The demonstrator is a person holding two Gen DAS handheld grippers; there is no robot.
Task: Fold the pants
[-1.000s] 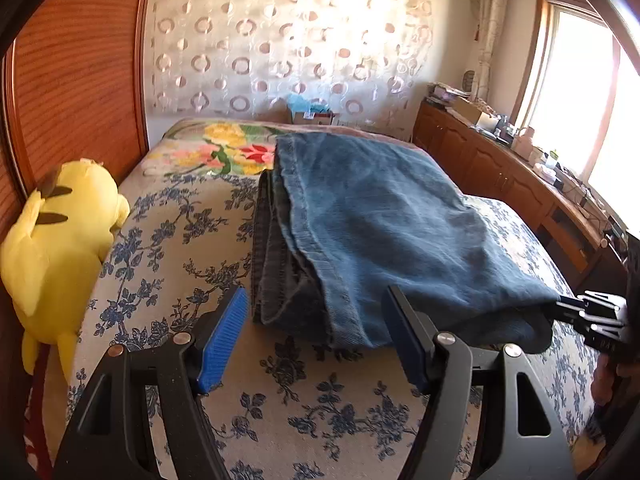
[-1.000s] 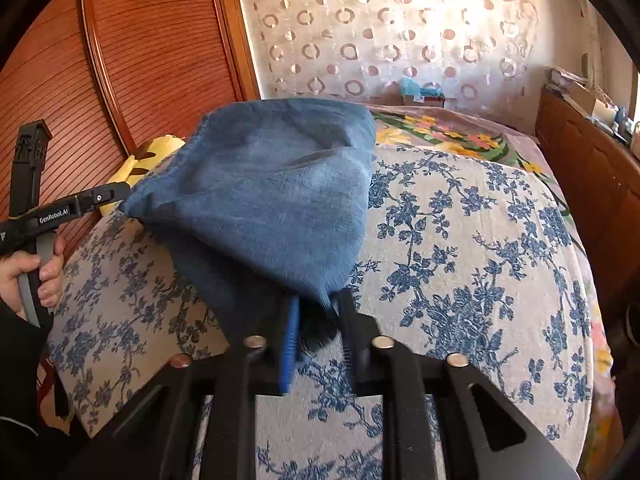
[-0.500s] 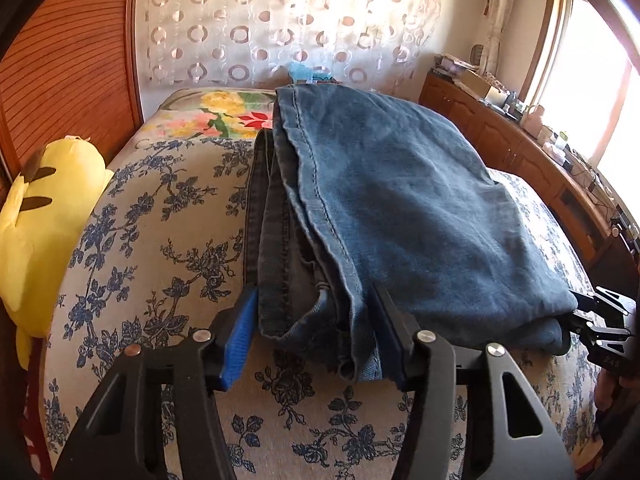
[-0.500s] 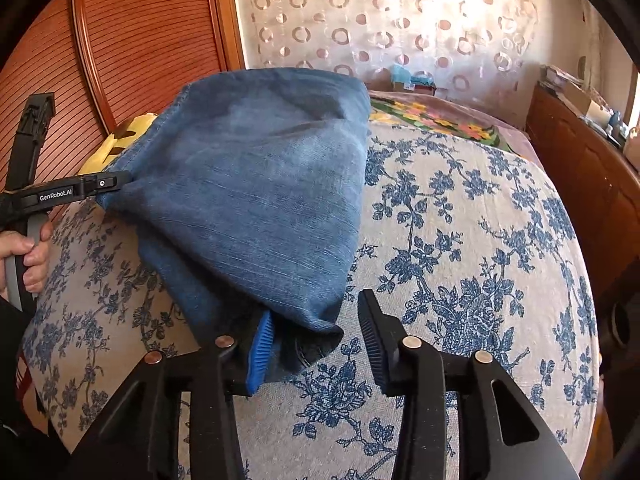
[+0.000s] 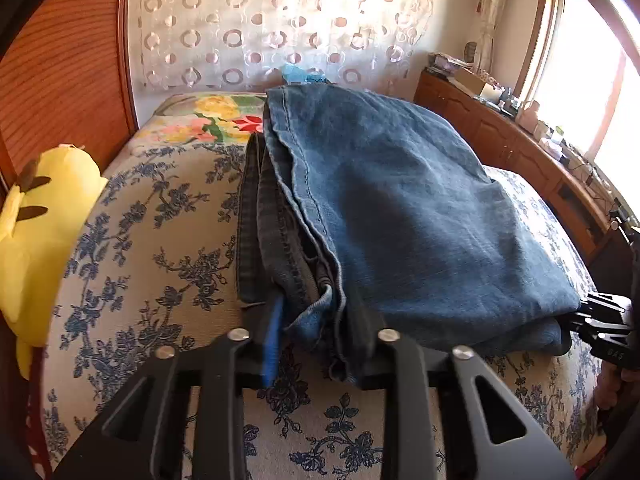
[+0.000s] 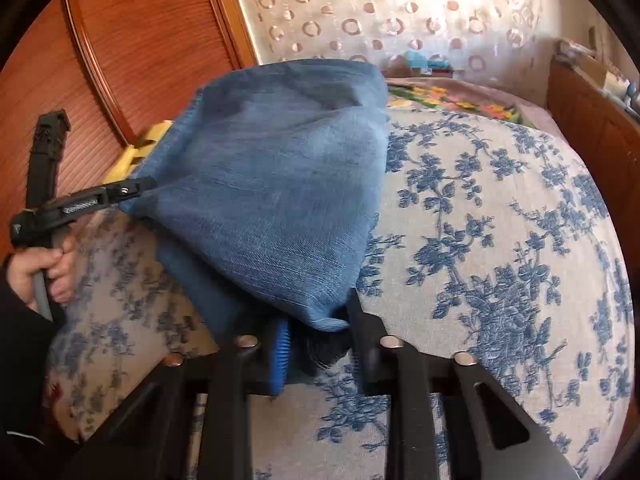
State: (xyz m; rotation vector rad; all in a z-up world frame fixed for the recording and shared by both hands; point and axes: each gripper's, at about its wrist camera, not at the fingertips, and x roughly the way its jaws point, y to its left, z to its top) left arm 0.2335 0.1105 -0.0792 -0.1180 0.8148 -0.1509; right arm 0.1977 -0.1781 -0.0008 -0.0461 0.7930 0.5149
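Folded blue denim pants [image 5: 400, 208] lie on the flower-print bed [image 5: 160, 248]. My left gripper [image 5: 316, 332] is closed around the near left corner, where several seamed layers bunch between its fingers. My right gripper [image 6: 320, 344] is closed around the near right corner of the pants [image 6: 272, 200], which sag between the two grippers. The left gripper also shows in the right wrist view [image 6: 120, 192], pinching the denim. The right gripper shows at the right edge of the left wrist view [image 5: 600, 320].
A yellow plush toy [image 5: 36, 248] lies at the bed's left edge by a wooden wardrobe [image 5: 60, 60]. A wooden sideboard [image 5: 520, 144] with clutter runs along the right under a window. A colourful pillow [image 5: 208, 116] lies at the bed's far end.
Both grippers were open around the pants' near corners half a second ago; both have now closed on the denim. The left gripper has moved forward onto the pants.
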